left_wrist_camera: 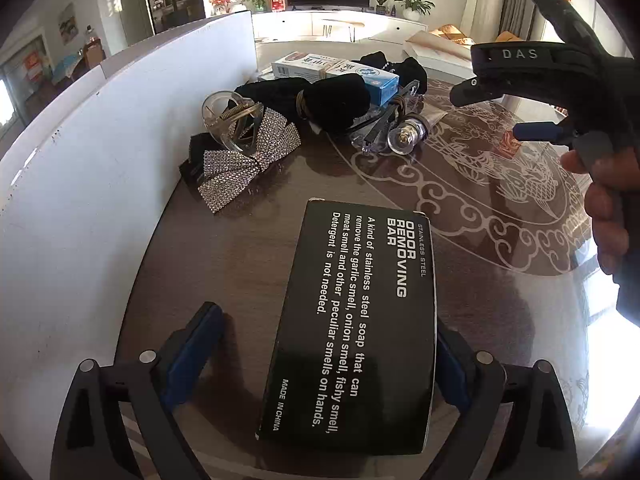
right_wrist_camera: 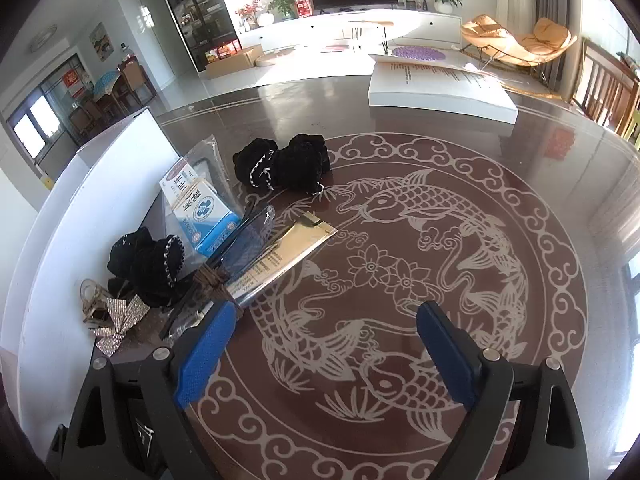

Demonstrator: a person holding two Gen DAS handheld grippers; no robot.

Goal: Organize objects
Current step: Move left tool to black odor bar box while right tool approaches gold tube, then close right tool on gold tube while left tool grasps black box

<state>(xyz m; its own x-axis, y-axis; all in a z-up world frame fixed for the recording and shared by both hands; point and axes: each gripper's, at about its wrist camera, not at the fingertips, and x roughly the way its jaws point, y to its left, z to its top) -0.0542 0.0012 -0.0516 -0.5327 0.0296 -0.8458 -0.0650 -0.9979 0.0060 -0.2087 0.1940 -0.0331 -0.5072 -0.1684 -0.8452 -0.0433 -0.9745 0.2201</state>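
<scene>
- The soap box (left_wrist_camera: 352, 328) lies on the table (left_wrist_camera: 500, 280), near its left edge by the white panel (left_wrist_camera: 100, 184).
- Behind it sit the bow clip (left_wrist_camera: 236, 168) (partly under the clear claw clip (left_wrist_camera: 234, 120)) and the carton (left_wrist_camera: 336, 74).

Light: bright daylight from windows at right and far left.
Glare: sheen across the glossy worktop (right_wrist_camera: 460, 120).
Edges: fisheye bending, dark vignette corners.
Focus: sharp throughout, slightly soft toward the rims.

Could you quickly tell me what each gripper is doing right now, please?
Left gripper: open, straddling the black box, not gripping.
Right gripper: open, empty.
</scene>
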